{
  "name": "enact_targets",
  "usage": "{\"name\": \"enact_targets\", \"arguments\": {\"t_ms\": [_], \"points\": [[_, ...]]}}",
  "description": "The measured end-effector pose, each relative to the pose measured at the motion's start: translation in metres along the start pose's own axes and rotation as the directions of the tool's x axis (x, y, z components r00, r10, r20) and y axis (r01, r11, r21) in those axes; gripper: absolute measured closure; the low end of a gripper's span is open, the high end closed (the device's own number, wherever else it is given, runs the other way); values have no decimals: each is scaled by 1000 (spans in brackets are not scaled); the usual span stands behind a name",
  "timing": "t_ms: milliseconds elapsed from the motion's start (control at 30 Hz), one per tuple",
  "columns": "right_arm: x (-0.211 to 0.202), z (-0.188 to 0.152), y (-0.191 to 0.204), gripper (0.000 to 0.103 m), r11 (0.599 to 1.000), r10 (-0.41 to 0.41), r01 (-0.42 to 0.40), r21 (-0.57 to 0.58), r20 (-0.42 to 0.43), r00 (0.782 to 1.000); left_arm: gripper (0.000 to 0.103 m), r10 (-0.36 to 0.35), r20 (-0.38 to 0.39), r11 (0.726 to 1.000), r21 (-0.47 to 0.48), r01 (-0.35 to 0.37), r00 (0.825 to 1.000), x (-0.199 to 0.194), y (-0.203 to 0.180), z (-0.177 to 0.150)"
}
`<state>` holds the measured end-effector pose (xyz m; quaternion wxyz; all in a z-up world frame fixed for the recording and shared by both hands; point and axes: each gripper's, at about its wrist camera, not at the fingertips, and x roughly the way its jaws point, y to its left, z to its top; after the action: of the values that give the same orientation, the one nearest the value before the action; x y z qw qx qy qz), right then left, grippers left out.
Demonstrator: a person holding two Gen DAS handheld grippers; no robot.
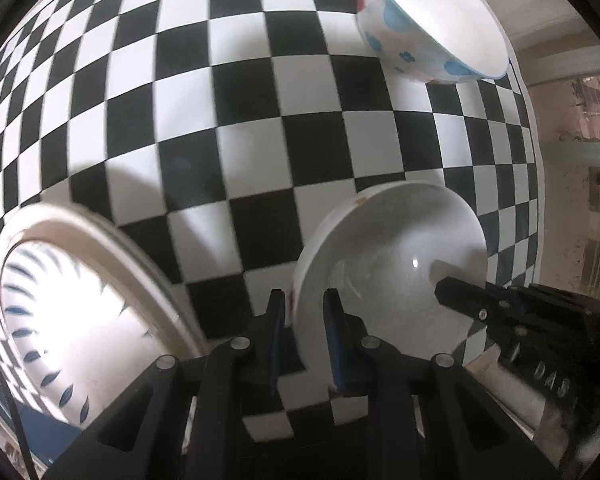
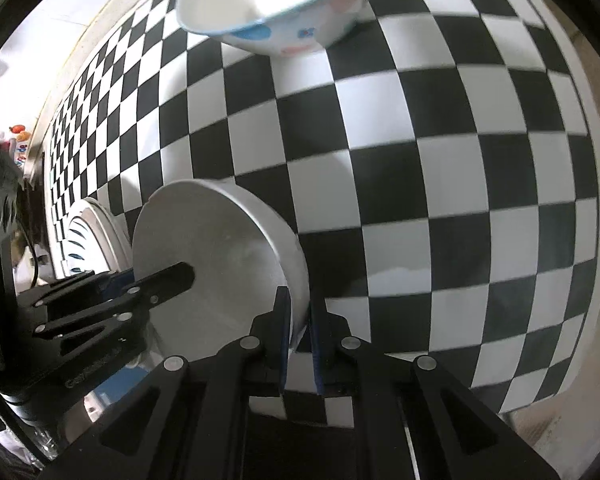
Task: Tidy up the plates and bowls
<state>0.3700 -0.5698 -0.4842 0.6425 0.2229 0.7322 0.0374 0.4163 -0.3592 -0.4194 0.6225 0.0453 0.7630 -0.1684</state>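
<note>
White glazed ceramic bowl (image 1: pixel 388 256) hangs tilted between both tongs: left gripper (image 1: pixel 306 316) clamps one rim, right gripper (image 2: pixel 300 320) clamps the opposite rim. Beside it rests a blue-leaf patterned plate (image 1: pixel 60 312); farther off, a blue-flowered bowl (image 1: pixel 432 28) on the black-and-white checkered tablecloth (image 1: pixel 220 100).

Two bowls and one plate sit on a single checkered cloth (image 1: pixel 260 120). One bowl is plain white (image 1: pixel 400 248); the other carries blue and pink flowers (image 1: pixel 412 36). The lone plate (image 1: pixel 60 300) has a ring of blue dashes inside its rim. Two grippers are in the scene, the left (image 1: pixel 305 320) and the right (image 2: pixel 300 320), each with two fingers, both clamped on the white bowl's rim at opposite sides.
</note>
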Motion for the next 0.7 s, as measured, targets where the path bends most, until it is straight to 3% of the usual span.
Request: {"name": "enact_targets", "arguments": {"t_ms": [167, 233, 300, 367, 500, 600, 700], "points": [[-23, 0, -8, 92, 998, 50, -51, 24, 24, 998, 85, -25, 68, 999, -20, 26, 997, -50, 7, -10], [-37, 2, -9, 86, 999, 44, -45, 21, 39, 998, 78, -34, 124, 999, -15, 37, 992, -73, 6, -6], [-50, 6, -10, 53, 999, 36, -37, 29, 47, 998, 70, -47, 186, 999, -15, 51, 981, -93, 5, 6], [-68, 15, -13, 38, 996, 80, -84, 44, 83, 993, 62, -41, 236, 999, -15, 46, 971, -108, 2, 30], [-103, 52, -11, 37, 987, 151, -159, 34, 173, 973, 59, -73, 263, 995, -40, 87, 962, -118, 0, 88], [-121, 95, -16, 37, 988, 103, -132, 80, 294, 950, 59, -108, 250, 992, -36, 120, 962, -116, -9, 139], [-128, 144, -21, 37, 990, 53, -95, 101, 361, 931, 59, -139, 234, 988, -34, 151, 962, -108, -12, 189]]}}
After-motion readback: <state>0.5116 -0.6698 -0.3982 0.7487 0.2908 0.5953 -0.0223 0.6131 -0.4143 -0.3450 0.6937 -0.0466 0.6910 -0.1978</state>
